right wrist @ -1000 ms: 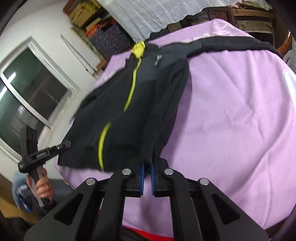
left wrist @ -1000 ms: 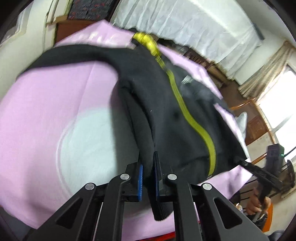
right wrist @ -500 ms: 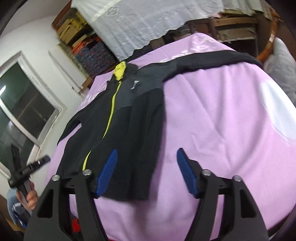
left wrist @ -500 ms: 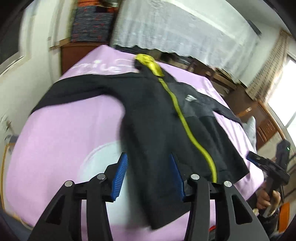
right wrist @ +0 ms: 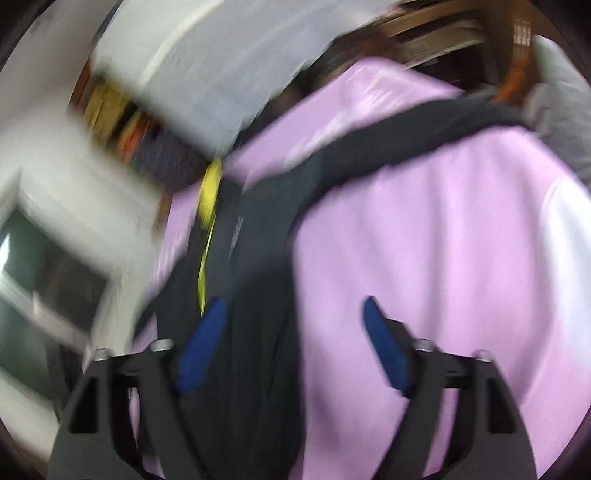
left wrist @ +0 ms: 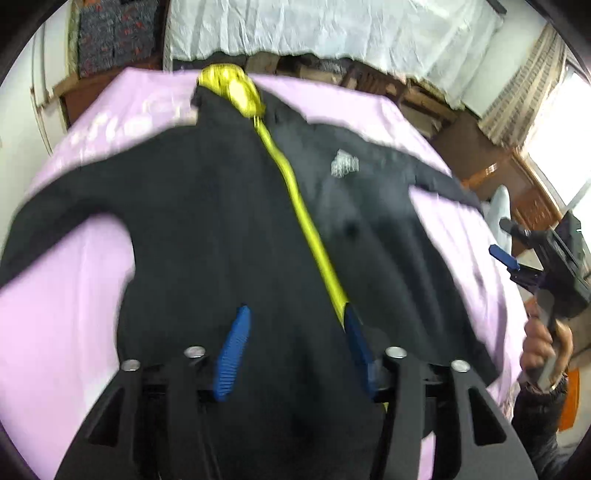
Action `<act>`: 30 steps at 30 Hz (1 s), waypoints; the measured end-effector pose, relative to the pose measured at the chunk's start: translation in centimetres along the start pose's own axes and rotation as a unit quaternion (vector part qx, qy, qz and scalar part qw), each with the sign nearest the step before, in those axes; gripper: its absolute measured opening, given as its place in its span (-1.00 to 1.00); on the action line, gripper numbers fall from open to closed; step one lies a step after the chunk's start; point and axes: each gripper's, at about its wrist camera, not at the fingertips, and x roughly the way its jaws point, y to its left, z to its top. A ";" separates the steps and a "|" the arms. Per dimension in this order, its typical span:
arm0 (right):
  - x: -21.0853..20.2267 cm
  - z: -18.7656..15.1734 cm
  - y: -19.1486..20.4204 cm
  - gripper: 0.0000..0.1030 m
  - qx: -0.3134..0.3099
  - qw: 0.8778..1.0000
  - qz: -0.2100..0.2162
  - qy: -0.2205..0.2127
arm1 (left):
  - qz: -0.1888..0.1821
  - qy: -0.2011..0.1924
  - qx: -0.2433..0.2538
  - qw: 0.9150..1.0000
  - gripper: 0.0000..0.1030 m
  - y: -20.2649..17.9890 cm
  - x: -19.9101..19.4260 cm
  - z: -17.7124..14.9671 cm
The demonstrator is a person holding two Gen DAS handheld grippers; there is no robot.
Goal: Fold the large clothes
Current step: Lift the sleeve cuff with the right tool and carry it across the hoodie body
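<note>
A black jacket (left wrist: 229, 206) with a yellow zip and yellow hood lining lies flat, front up, on a pink sheet (left wrist: 66, 280), sleeves spread to both sides. My left gripper (left wrist: 291, 328) is open and empty above the jacket's hem, beside the zip. My right gripper (right wrist: 295, 325) is open and empty over the jacket's right edge (right wrist: 258, 280) and the pink sheet (right wrist: 443, 258); that view is blurred. The right gripper also shows at the right edge of the left wrist view (left wrist: 532, 258), held in a hand.
The pink sheet covers a bed or table. White curtains (left wrist: 332, 26) hang behind it. Wooden furniture (left wrist: 498, 166) stands at the back right, a window (right wrist: 37, 266) to the left. A grey pillow (right wrist: 565, 96) lies at the sheet's right edge.
Both grippers were shut on the jacket's lower edges, then opened and let go. The jacket now lies flat, and both grippers have swung in over its hem.
</note>
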 end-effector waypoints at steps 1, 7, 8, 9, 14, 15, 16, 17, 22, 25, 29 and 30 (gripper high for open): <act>0.2 1.7 -1.2 0.57 0.031 0.999 -0.002 -0.015 | 0.011 -0.014 -0.001 1.000 0.33 -0.3 -0.3 1.1; 4.2 7.9 -8.5 0.29 0.204 0.979 0.003 -0.025 | 0.051 -0.041 -0.002 0.998 0.44 -0.8 2.0 7.0; 4.6 8.2 -9.0 0.26 0.212 0.977 -0.001 -0.028 | 0.051 -0.038 -0.005 0.998 0.44 -0.6 2.6 7.4; 4.8 8.4 -9.4 0.25 0.214 0.976 -0.012 -0.036 | 0.056 -0.032 -0.006 0.998 0.44 -0.5 3.8 8.0; 6.3 9.5 -11.0 0.10 0.239 0.966 -0.055 -0.077 | 0.058 -0.003 -0.029 0.998 0.44 1.7 8.8 8.7; 6.6 9.7 -11.1 0.10 0.242 0.965 -0.060 -0.084 | 0.053 0.003 -0.040 0.998 0.44 2.4 9.8 8.5; 6.7 10.0 -11.4 0.10 0.248 0.961 -0.067 -0.097 | 0.048 0.011 -0.051 0.997 0.44 3.2 10.9 8.4; 6.7 10.3 -11.8 0.10 0.256 0.958 -0.070 -0.109 | 0.046 0.018 -0.058 0.997 0.44 3.8 11.6 8.3; 7.6 11.2 -12.4 0.10 0.282 0.940 -0.074 -0.178 | 0.080 -0.003 -0.010 0.997 0.55 3.3 11.9 7.7; 8.3 11.8 -11.3 0.02 0.228 0.949 -0.110 -0.186 | 0.098 0.007 0.030 0.995 0.87 2.0 12.7 7.3; 8.4 12.9 -12.2 -0.83 0.212 0.952 -0.129 -0.177 | 0.123 0.007 0.040 0.992 0.93 1.6 12.9 7.1; 8.4 13.0 -12.7 -0.84 0.222 0.952 -0.120 -0.176 | 0.116 0.011 0.034 0.993 0.93 1.9 13.0 7.1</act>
